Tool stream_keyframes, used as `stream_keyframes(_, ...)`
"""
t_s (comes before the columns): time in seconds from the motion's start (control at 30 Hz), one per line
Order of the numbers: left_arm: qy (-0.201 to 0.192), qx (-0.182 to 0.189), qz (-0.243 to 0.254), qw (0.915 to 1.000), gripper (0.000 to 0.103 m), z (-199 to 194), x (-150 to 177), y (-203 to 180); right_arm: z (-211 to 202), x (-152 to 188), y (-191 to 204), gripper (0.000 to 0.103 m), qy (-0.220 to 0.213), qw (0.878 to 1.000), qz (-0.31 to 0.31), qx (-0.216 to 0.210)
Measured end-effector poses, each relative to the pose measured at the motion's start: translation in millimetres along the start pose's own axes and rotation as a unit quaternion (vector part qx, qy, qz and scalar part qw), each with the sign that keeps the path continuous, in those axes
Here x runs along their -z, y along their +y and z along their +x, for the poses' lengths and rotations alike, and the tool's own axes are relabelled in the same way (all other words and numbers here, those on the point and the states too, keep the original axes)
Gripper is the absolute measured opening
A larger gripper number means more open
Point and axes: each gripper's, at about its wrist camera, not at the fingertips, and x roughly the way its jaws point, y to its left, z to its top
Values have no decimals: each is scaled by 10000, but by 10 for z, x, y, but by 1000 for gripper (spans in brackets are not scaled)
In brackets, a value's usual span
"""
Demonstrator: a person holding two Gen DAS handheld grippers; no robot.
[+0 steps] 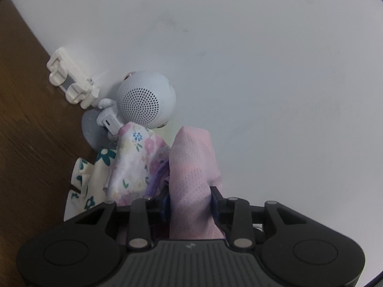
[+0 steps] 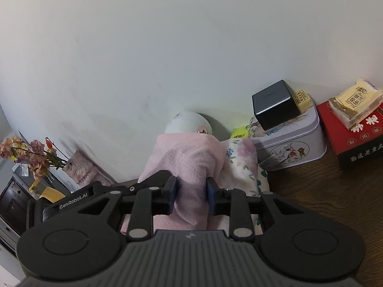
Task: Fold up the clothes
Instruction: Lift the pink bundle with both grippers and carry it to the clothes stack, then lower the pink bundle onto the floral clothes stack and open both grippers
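Left wrist view: the left gripper (image 1: 190,199) sits at the bottom of the frame, its two fingers partway apart with a pink mesh garment (image 1: 192,167) bunched between them; whether the pads press it I cannot tell. Left of it lie two floral cloths, one pale with pink blooms (image 1: 136,157), one cream with green flowers (image 1: 93,174). A round white speaker (image 1: 146,100) stands at mid-left against the white wall (image 1: 263,59), with one cream plastic clip (image 1: 71,81) on the brown wooden table (image 1: 28,131) in the upper left. No readable writing here.

Right wrist view: the right gripper (image 2: 191,192) is low centre, fingers narrowly parted around the same pink garment (image 2: 189,157), which drapes up over the speaker. The other gripper body at lower left reads "GenRobot.AI" (image 2: 73,201). Only this view shows the right-hand clutter: one dark box (image 2: 275,105) on one illustrated tin (image 2: 294,143), one red carton (image 2: 354,134) with Chinese characters, one tissue pack (image 2: 354,102) atop it, and dried flowers (image 2: 31,155) at far left.
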Motion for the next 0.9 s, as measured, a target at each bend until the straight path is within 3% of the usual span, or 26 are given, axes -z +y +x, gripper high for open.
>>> stream_keyframes(0.07, 1, 2, 63, 10000, 47, -37, -19, -19, -32, -6, -28, 39, -42, 10000, 45, -28)
stream_keyframes(0.17, -36, -101, 378, 9992, 62, -103, -46, -105, -71, -5, -26, 42, -96, 9999, 18, -34)
stream_keyframes(0.33, -140, -441, 1019, 9937, 65, -219, -49, -327, -209, -10, 53, 42, -314, 9994, -159, -30)
stream_keyframes(0.43, -420, -757, 1491, 9850, 65, -255, -89, -431, -344, -20, 182, 42, -673, 9962, -538, 136)
stream_keyframes(0.5, -780, -885, 1979, 9731, 62, -230, -124, -536, -403, -16, 296, 41, -923, 9919, -851, 185)
stream_keyframes(0.57, -961, -1002, 2410, 9606, 48, -161, -135, -630, -392, -12, 405, 31, -1056, 9884, -1082, 165)
stream_keyframes(0.63, -867, -1158, 2603, 9546, 22, -103, -136, -681, -290, -8, 496, 25, -1012, 9867, -1245, 271)
stream_keyframes(0.73, -694, -1497, 2618, 9509, 21, 17, -127, -595, -125, 27, 558, 21, -886, 9849, -1398, 515)
stream_keyframes(0.9, -530, -1480, 2581, 9532, 21, 10, -78, -418, -6, 153, 552, 20, -688, 9787, -1721, 887)
